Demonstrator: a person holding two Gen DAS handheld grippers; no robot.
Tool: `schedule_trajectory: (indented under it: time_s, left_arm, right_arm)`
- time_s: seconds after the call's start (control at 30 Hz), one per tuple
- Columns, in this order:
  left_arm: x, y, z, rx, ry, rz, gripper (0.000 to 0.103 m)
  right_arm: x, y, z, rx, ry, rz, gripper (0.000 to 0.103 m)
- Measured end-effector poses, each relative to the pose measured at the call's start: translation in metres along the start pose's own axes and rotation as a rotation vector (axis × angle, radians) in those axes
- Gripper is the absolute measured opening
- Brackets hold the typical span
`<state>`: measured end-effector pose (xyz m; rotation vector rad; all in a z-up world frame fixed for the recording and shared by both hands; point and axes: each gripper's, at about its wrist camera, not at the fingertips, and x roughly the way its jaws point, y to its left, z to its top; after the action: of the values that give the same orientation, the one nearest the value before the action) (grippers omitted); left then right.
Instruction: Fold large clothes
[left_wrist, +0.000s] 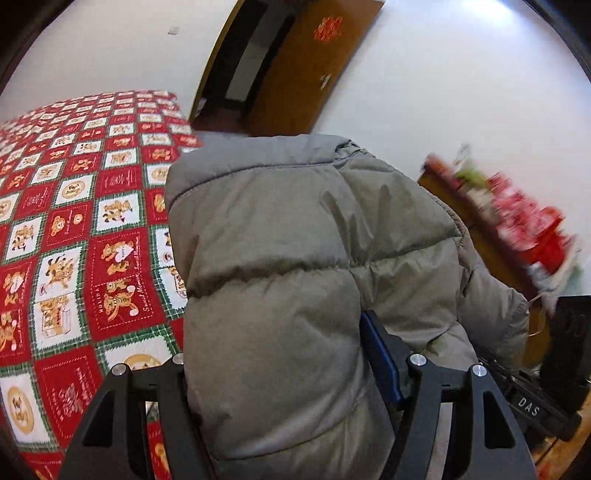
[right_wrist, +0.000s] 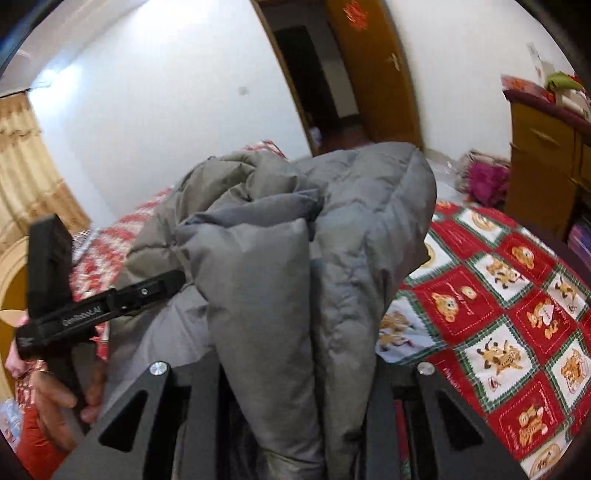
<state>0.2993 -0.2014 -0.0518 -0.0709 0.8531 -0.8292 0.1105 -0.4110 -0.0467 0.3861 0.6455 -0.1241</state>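
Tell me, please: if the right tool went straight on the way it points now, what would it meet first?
The grey puffer jacket: its bundle already sits between the right tool's jaws and fills the view ahead. Beyond it is probably the patterned bedspread.

grey puffer jacket (left_wrist: 295, 258); red-white bedspread (left_wrist: 74, 221) (bear print)

The left gripper (left_wrist: 280, 369) stands with its jaws set wide and padded cloth bulging between them, a bare hand (right_wrist: 62, 398) wrapped round its handle, while the right gripper (right_wrist: 295, 373) points downward, its jaws drawn narrow and pinched on a thick fold.
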Motion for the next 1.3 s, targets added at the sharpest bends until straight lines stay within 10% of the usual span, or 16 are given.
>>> schedule_trajectory:
  time_s: [1.3]
  left_arm:
    - [0.092,0.042,-0.016,-0.008,0.023,0.362,0.078]
  right_arm:
    - [0.13,-0.022,-0.003,-0.127,0.145,-0.036,0.04]
